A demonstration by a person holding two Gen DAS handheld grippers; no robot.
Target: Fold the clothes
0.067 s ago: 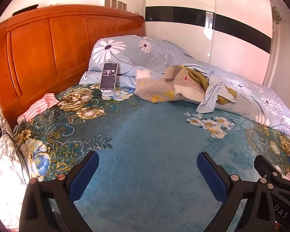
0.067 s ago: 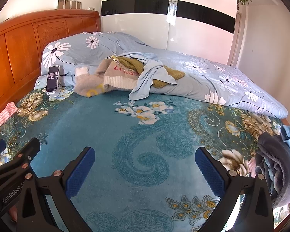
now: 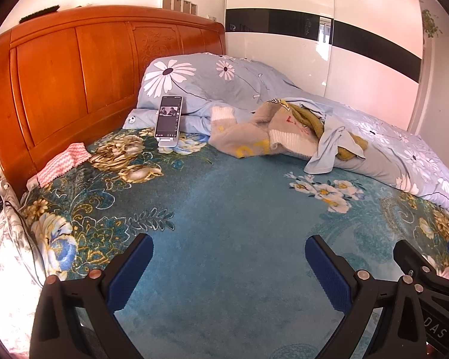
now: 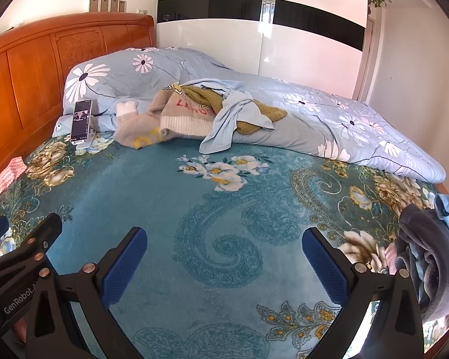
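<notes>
Both grippers hover empty over the bed, the clothes heaped far off.
Left wrist view: left gripper (image 3: 229,264) jaws released; clothes pile (image 3: 287,136) lies against the quilt (image 3: 383,137), its layers tangled. Right wrist view: right gripper (image 4: 224,258) jaws released; dark garment (image 4: 431,257) cut off at the edge.

A plush teal bedspread (image 3: 224,209) is covering the bed, looking soft and matt. The headboard (image 3: 74,68) is showing glossy varnished wood. The sweater (image 4: 176,119) is looking fuzzy and knitted. The wardrobe doors (image 4: 254,45) are gleaming smooth. Each claw's pads (image 4: 122,266) are showing stippled blue.
</notes>
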